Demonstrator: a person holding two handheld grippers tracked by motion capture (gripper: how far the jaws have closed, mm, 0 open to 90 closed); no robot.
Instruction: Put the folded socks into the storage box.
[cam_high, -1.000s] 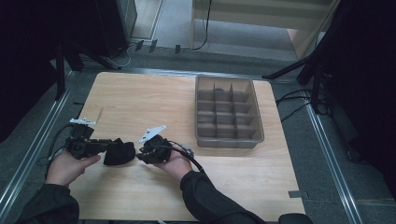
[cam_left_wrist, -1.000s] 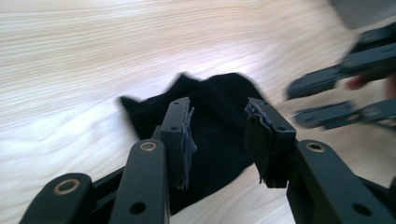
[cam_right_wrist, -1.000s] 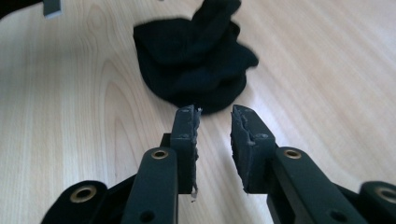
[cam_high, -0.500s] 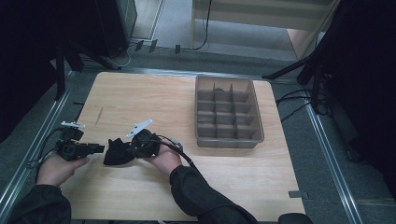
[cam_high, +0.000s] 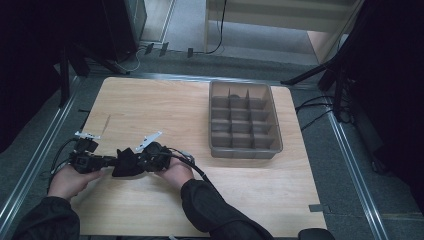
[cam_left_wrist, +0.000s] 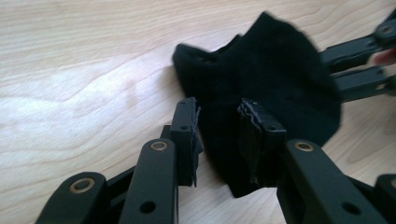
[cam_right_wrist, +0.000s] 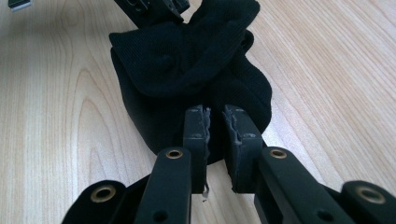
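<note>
Since the earlier frame, both your hands moved toward the table's near left edge, carrying the sock (cam_high: 127, 162) along; both sets of jaws have just been closing. Item: one black knit sock, bunched, long axis running left to right between your grippers, resting on the wooden table (cam_high: 170, 110). Your left gripper (cam_left_wrist: 219, 135) had the sock's end between its part-open jaws. Your right gripper (cam_right_wrist: 215, 126) pinched the other end, jaws nearly together. Grey divided tray (cam_high: 274, 145) stood well apart.
</note>
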